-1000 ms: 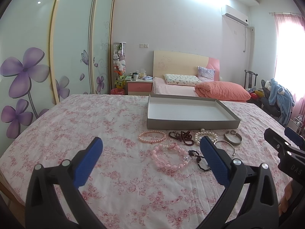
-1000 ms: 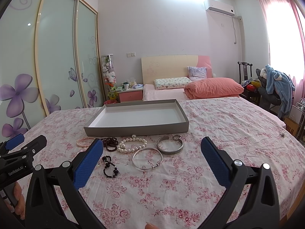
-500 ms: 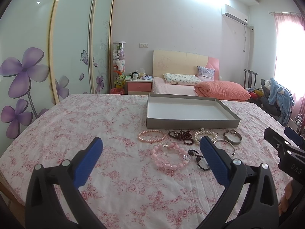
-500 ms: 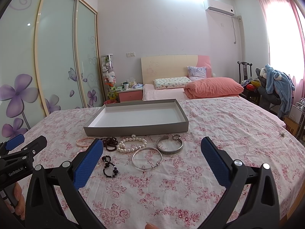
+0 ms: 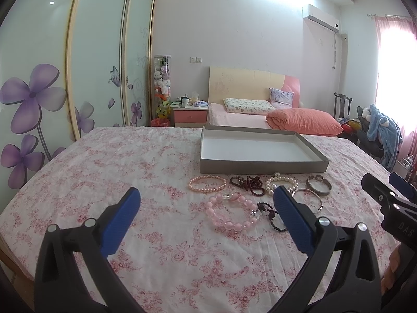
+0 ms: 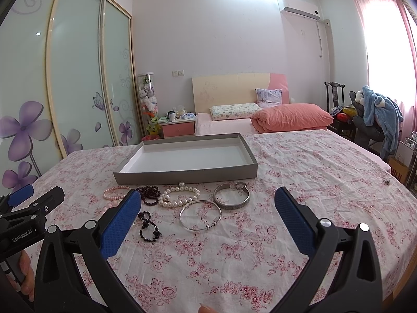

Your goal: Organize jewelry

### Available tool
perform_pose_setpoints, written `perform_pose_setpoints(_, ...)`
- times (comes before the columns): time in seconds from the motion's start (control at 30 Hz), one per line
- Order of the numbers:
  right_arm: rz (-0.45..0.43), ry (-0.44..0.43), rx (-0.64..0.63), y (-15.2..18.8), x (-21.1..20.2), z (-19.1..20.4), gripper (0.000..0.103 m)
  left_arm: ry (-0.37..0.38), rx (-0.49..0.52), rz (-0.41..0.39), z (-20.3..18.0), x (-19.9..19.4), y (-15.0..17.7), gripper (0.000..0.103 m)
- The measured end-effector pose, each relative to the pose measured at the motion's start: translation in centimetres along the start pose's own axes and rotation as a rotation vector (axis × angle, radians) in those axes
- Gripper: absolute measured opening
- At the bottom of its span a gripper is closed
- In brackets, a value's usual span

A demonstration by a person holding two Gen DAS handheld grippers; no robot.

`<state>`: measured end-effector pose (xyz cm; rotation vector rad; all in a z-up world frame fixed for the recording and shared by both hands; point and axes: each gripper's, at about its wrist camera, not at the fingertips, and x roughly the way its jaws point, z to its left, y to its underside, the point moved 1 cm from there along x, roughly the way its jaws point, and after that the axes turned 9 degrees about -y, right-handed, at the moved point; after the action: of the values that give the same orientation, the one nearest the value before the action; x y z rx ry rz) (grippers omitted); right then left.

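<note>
An empty grey tray (image 5: 260,166) (image 6: 182,176) with a white inside lies on the floral bedcover. In front of it lie a small pink bead bracelet (image 5: 207,184), a dark red bead string (image 5: 247,184), a pearl bracelet (image 6: 178,195), a silver cuff (image 6: 232,197), a thin silver bangle (image 6: 200,215), a chunky pink bracelet (image 5: 232,214) and a black bead bracelet (image 6: 148,227). My left gripper (image 5: 206,215) is open and empty, near the chunky pink bracelet. My right gripper (image 6: 208,215) is open and empty, near the bangle.
The bedcover (image 6: 299,169) stretches wide to both sides. A second bed with an orange quilt (image 5: 302,122) stands behind. A mirrored wardrobe (image 5: 78,65) is at the left. A chair with blue clothes (image 6: 378,114) is at the right.
</note>
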<state>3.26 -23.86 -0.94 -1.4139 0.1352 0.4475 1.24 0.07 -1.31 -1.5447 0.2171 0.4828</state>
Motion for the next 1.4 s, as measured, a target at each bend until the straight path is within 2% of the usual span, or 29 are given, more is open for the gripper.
perform_pose_setpoints(0.13, 0.080, 0.014, 0.000, 0.7, 2.5, -0.9, 0.101, -0.016, 0.011, 0.051, -0.4, 0.9, 0.5, 0.099)
perform_pose_setpoints(0.37, 0.359, 0.003, 0.084, 2.0, 8.1, -2.7, 0.101, -0.006, 0.033, 0.194, -0.6, 4.1, 0.8, 0.099)
perform_pose_setpoints(0.57, 0.506, -0.004, 0.078, 3.1, 11.6, -2.6, 0.098, 0.022, 0.041, 0.300, -0.8, 6.5, 1.3, 0.099)
perform_pose_setpoints(0.67, 0.561, -0.013, 0.080, 3.6, 12.9, -2.1, 0.091, 0.037, 0.045, 0.335, -1.0, 7.4, 1.4, 0.099)
perform_pose_setpoints(0.73, 0.563, 0.006, 0.049, 3.6, 13.3, -1.5, 0.087, 0.048, 0.047, 0.352, -1.1, 7.8, 1.5, 0.099)
perform_pose_setpoints(1.0, 0.555, 0.004, -0.014, 2.9, 15.0, 0.4, 0.085, 0.042, 0.048, 0.400, -1.0, 9.6, 1.2, 0.099)
perform_pose_setpoints(1.07, 0.546, -0.005, -0.017, 2.7, 15.2, -0.1, 0.077, 0.042, 0.048, 0.406, -1.0, 10.1, 1.1, 0.098)
perform_pose_setpoints(1.1, 0.544, -0.010, -0.024, 2.7, 14.8, 0.0, 0.070, 0.042, 0.050, 0.410, -1.0, 10.3, 1.0, 0.097)
perform_pose_setpoints(1.2, 0.543, -0.012, -0.020, 3.0, 13.9, -0.7, 0.070, 0.042, 0.052, 0.435, -1.0, 11.1, 1.0, 0.090)
perform_pose_setpoints(1.27, 0.543, -0.009, -0.017, 3.1, 13.2, -1.1, 0.070, 0.040, 0.050, 0.454, -1.0, 11.8, 1.2, 0.082)
perform_pose_setpoints(1.4, 0.547, -0.003, -0.008, 3.0, 12.7, -1.7, 0.070, 0.045, 0.046, 0.482, -1.1, 12.9, 1.4, 0.075)
